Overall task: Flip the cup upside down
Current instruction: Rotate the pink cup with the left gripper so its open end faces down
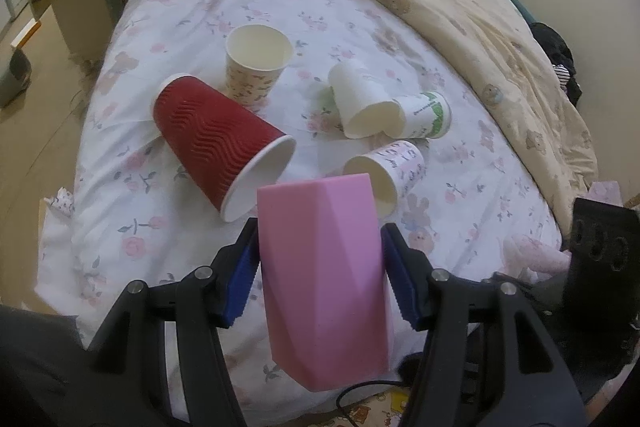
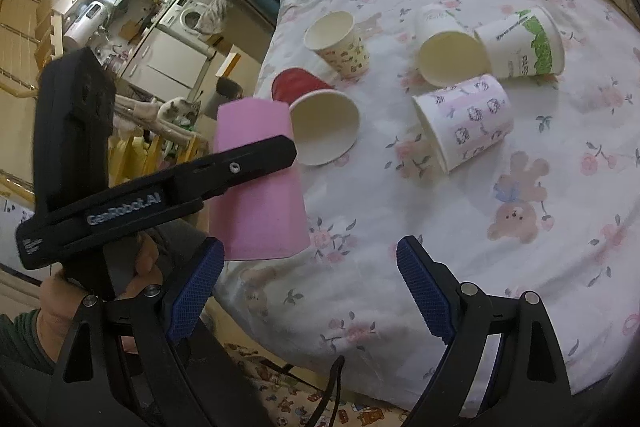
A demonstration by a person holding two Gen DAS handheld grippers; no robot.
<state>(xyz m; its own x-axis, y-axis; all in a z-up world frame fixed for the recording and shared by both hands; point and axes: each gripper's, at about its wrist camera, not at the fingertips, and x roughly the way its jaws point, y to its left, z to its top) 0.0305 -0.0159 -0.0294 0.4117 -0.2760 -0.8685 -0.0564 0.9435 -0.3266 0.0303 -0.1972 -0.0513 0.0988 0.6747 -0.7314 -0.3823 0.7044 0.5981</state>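
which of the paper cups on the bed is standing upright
Only the bear-print cup behind the red ribbed cup stands, mouth up; the others lie on their sides.

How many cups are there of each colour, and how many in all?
Pink cup, held by the left gripper: 1
Red cup, on its side: 1
White or patterned paper cups: 4 (upright one, plain white, green print, pink print)
Total: 6 cups
The right gripper holds none.
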